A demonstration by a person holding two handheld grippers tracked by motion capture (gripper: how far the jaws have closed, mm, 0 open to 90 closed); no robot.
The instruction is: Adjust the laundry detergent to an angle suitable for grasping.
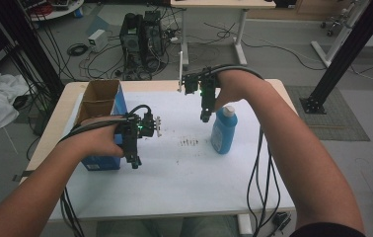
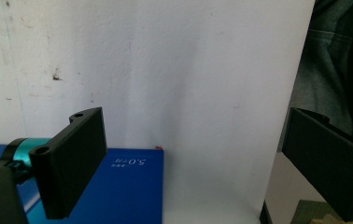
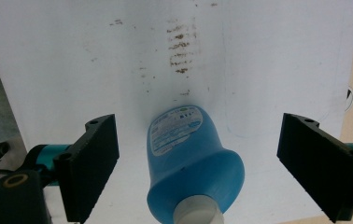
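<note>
Right tool (image 3: 198,165) open, blue bottle (image 3: 191,161) below

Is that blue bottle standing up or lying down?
Standing up. The blue bottle rests on its base on the white sheet, white cap on top.

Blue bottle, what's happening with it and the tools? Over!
Both tools open: right tool above the blue bottle, not touching; left tool empty by the blue box. Bottle upright on the white sheet. Nothing in the way.
</note>
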